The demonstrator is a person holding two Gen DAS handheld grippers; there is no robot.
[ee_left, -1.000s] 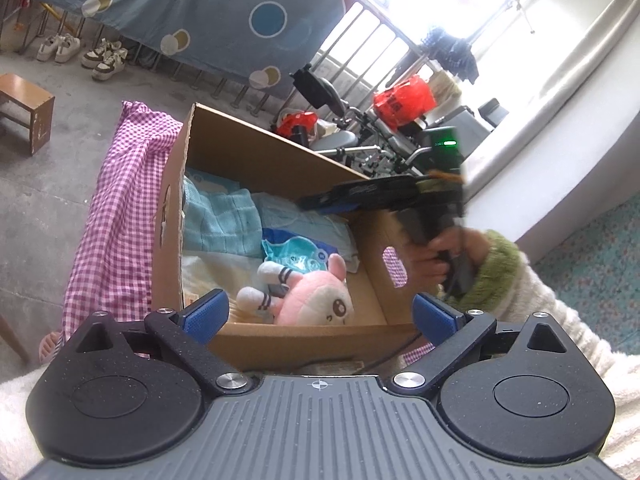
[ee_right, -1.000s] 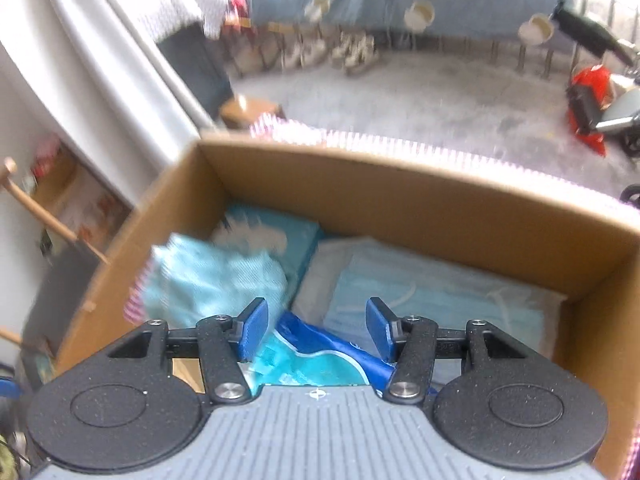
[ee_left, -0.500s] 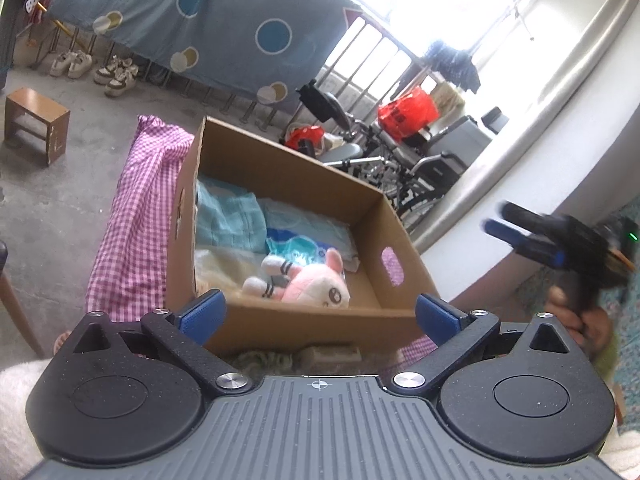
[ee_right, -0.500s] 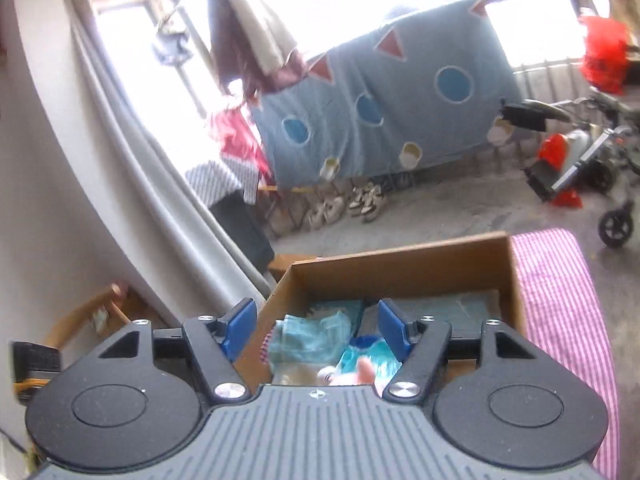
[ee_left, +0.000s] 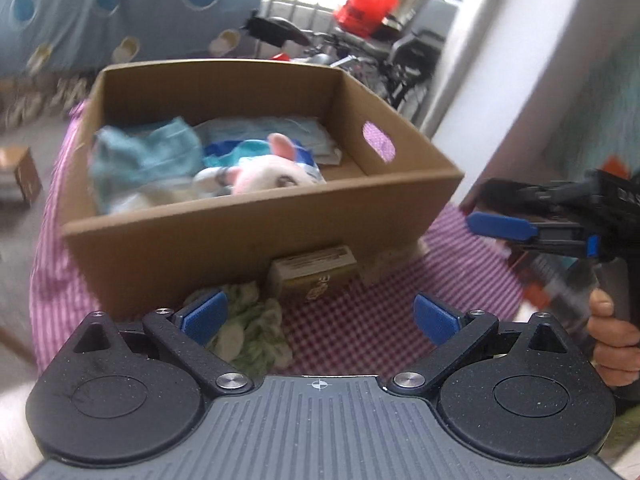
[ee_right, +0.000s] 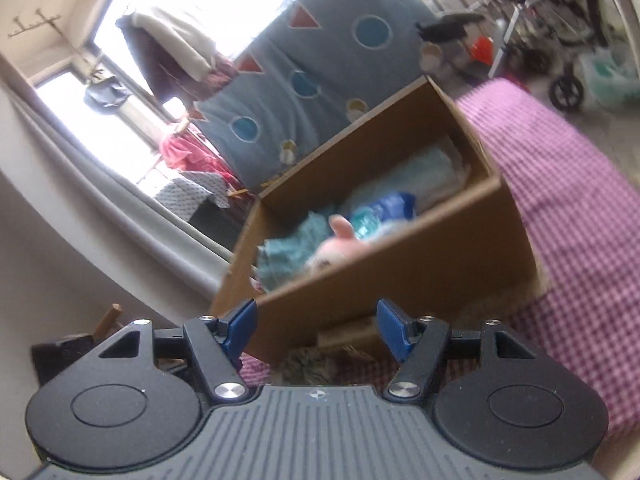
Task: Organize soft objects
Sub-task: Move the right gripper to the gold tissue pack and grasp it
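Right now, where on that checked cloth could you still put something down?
Bare cloth lies right of the green rag and small carton, before the box. Inside the box it is crowded.

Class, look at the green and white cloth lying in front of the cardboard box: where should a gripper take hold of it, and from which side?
Grip the raised crumpled folds in the middle of the green and white cloth, coming from above: it lies loose on the checked tablecloth, hemmed in behind by the cardboard box.

windows: bright | blue sheet: hanging | floor: grey
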